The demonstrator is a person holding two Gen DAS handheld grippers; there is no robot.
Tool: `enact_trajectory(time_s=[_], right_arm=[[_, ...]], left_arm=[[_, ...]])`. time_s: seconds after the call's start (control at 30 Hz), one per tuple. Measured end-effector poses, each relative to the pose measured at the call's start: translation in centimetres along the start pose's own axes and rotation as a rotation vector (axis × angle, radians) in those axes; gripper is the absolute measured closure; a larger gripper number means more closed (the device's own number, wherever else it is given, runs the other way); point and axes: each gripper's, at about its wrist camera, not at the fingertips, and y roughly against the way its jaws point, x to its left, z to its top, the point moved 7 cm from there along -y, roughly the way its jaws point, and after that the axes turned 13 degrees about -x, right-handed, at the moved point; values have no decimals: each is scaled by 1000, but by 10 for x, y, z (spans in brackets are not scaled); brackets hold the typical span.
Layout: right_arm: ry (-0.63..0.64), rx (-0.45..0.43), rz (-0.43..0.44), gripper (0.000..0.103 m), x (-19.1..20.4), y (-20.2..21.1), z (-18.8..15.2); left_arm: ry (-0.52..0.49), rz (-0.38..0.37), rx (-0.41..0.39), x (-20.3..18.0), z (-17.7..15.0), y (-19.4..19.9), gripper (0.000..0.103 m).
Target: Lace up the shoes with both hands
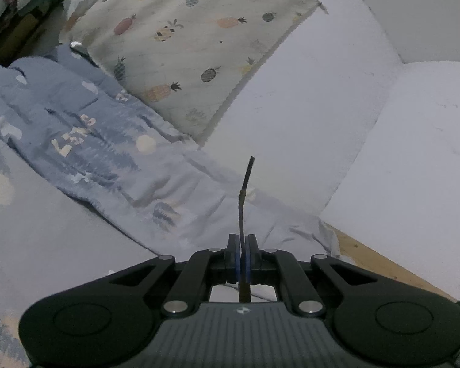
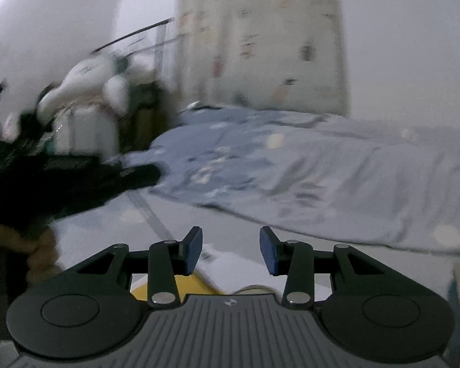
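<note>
In the left wrist view my left gripper [image 1: 242,239] is shut on a dark shoelace [image 1: 243,196]. The lace's stiff tip sticks out past the blue pads, and the rest of it runs back under the gripper. My right gripper [image 2: 231,247] stands open above the bed with nothing between its blue pads [image 2: 268,251]. Just below the right gripper, a white and yellow shape [image 2: 211,282] peeks out, perhaps part of the shoe; I cannot tell for sure. The right wrist view is blurred by motion.
A blue patterned quilt [image 1: 86,141] lies across the bed. A pineapple-print pillow [image 1: 181,46] and white pillows [image 1: 414,159] lean at the back. On the left of the right wrist view are a dark blurred shape [image 2: 61,184] and cluttered shelves [image 2: 82,116].
</note>
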Motion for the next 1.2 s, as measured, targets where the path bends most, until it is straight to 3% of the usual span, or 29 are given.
enact_trajectory(time_s=[0.23,0.5,0.67,1.2], right_arm=[[110,-33,85,68,58,-15,-3],[64,-41,97,100,69,-21,-9],[2,-25,121,101,66,-20,-12],[71,7,64,100,68,-24,-13]], left_arm=[[0,-37,32,-6,-2,3,103],[12,-99,80,-10,-6,6,102],[47,-92,57,-3,1,10,102],[52,-75,-31,-1,20,19,103]])
